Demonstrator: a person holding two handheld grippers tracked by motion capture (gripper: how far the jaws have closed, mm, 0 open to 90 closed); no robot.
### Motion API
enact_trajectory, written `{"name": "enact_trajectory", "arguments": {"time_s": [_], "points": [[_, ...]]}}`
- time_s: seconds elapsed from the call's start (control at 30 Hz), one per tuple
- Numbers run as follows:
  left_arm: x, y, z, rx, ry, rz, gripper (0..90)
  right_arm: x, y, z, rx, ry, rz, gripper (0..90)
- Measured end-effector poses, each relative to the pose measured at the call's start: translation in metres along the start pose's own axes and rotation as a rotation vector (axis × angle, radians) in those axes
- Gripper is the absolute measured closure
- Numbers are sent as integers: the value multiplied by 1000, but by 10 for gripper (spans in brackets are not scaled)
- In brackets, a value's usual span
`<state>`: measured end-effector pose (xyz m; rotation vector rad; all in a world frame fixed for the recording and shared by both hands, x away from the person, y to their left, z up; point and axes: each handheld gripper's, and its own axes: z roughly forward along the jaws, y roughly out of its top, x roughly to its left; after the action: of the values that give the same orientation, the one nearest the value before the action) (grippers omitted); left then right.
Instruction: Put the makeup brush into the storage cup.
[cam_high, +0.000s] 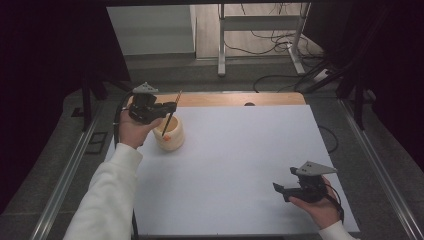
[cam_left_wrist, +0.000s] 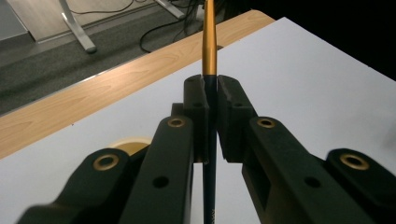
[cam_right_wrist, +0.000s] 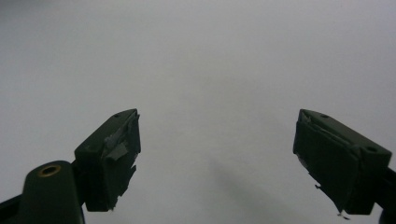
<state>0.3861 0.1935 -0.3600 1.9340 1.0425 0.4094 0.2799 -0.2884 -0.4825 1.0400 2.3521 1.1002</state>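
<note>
While dark curtains are closing in the room on both sides, a grey floor is stretching away behind the table, with a pale wall panel standing at the far left and the metal legs of a second desk rising beside a tangle of black cables. Metal rails are running along both flanks of the work area. The table is showing a strip of light wood along its far edge, and a large white sheet is covering nearly all the rest of it, lying flat and bare across its middle.

Near the sheet's far left corner a cream-coloured round holder is standing upright. The left gripper, carried by a hand in a white sleeve, is hovering just above that holder, and its jaws are clamping tight on a thin pen-like stick, dark below and orange-gold above. The stick is slanting, with its lower end reaching down at the holder's mouth; whether it is touching the holder I cannot tell.

Well apart, at the near right of the sheet, the right gripper is resting low in the other hand, its jaws standing wide with nothing between them, facing plain white sheet.
</note>
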Motion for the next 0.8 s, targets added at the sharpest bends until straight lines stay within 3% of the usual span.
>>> {"name": "enact_trajectory", "arguments": {"time_s": [0.8], "points": [[8,2,10,-21,41,-17,835,-1,-1,-1,-3,-2,5,153]]}}
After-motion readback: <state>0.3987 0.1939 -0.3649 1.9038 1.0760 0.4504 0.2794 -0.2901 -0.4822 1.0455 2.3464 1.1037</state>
